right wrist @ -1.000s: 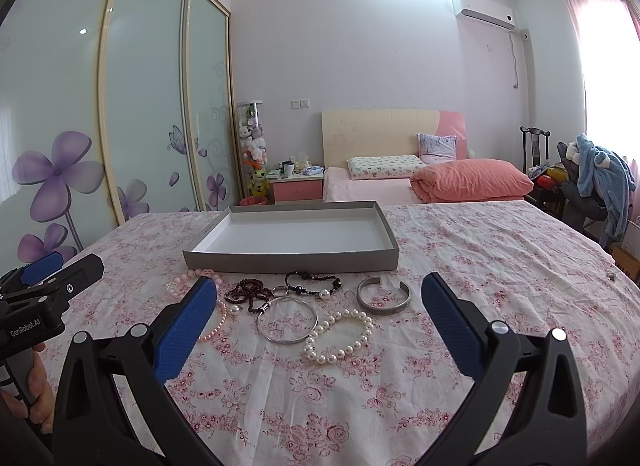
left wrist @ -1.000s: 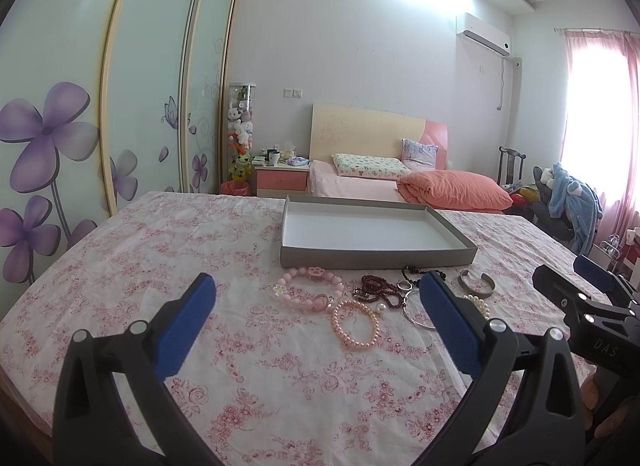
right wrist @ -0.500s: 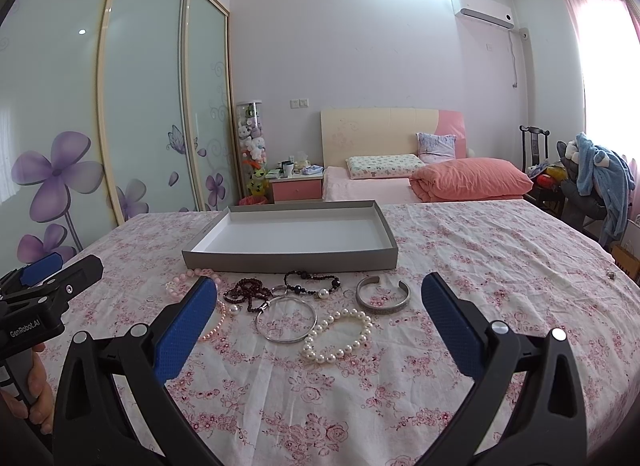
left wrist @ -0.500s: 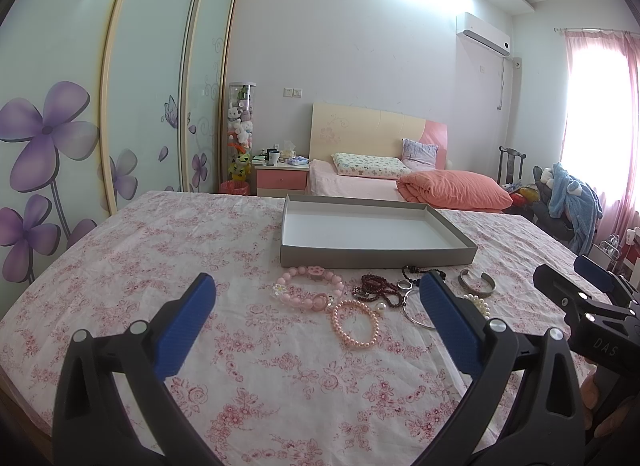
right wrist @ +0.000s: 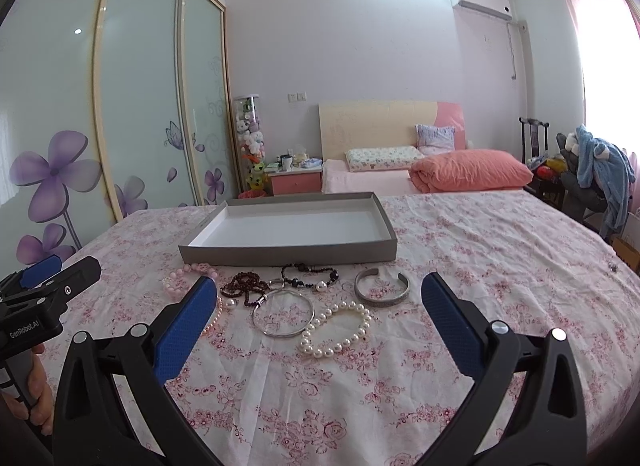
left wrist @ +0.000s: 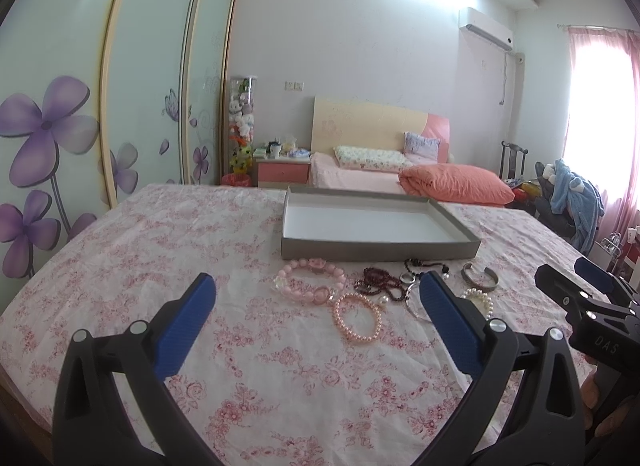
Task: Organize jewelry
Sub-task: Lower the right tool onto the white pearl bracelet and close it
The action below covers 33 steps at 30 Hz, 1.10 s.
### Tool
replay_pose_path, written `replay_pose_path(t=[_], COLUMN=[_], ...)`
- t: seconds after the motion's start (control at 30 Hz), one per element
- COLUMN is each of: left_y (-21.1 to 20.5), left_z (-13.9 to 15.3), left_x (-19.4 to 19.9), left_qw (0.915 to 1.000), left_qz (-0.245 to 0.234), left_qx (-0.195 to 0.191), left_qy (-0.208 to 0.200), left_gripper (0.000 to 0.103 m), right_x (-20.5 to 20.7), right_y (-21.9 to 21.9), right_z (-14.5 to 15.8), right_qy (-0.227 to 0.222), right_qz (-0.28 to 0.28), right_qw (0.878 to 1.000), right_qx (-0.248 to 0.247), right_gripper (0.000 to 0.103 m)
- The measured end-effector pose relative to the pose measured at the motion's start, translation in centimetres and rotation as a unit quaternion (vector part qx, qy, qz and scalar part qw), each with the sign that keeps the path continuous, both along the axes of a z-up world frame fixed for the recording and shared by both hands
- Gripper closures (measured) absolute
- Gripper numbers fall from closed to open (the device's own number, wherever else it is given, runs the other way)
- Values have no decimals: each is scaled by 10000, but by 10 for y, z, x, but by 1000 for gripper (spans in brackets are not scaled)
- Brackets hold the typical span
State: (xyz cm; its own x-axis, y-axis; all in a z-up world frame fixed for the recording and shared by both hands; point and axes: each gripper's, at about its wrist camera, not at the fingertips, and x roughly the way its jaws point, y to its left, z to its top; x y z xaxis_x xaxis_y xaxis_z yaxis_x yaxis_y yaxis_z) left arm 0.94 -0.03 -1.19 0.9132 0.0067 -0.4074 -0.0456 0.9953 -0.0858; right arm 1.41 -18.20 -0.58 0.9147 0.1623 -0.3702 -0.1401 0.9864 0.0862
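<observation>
Both my left tongs (left wrist: 316, 298) and right tongs (right wrist: 320, 298) hover spread wide, empty, above bracelets (right wrist: 338, 330) lying loose at 6 o'clock of the bare grey tray (right wrist: 288, 256); tangled dark bead strands (right wrist: 244, 290) risk dragging neighbours when lifted

Almost nothing differs across the three moments. In the right wrist view the tray (right wrist: 288, 256) and the white pearl bracelet (right wrist: 338, 330) sit a touch lower than a second ago, a slight tilt or drift of that camera. The left wrist view shows no shift in any jewelry piece.
</observation>
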Motion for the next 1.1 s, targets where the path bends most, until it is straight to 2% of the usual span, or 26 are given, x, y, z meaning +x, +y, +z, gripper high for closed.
replay_pose_path(t=[0.17,0.3,0.37,0.43,0.6,0.7,0.87,0.97,1.03,1.1], left_y=[5,9,9,7,1,-2,-7,-8,-8,-6], left_z=[-17,-34,-40,-44,-49,-52,-58,-64,-69,-73], left_x=[19,38,48,55,71,80,93,102,108,112], left_qw=[9980,9917,9893,9871,9839,9819,9772,9721,9672,9640], left_qz=[0,-54,-96,-149,-230,-223,-133,-129,-152,-163], left_qx=[-139,-260,-262,-232,-107,-52,79,104,63,-30], left_qy=[620,1256,1434,1579,1766,1879,2116,2338,2536,2654], left_gripper=[4,4,4,4,4,4,4,4,4,4], right_x=[16,38,49,59,84,94,104,101,100,98], right_y=[-10,-18,-22,-25,-33,-26,-16,-12,-12,-12], right_z=[-11,-26,-32,-37,-50,-54,-61,-60,-61,-61], right_qy=[545,1179,1453,1684,2266,2399,2583,2545,2503,2486], right_qz=[-112,-175,-242,-305,-445,-452,-494,-583,-655,-634], right_qw=[9983,9922,9884,9845,9711,9688,9647,9652,9654,9659], right_qx=[144,354,360,380,611,435,137,-131,-312,-360], right_gripper=[2,2,9,32,53,59,61,72,84,91])
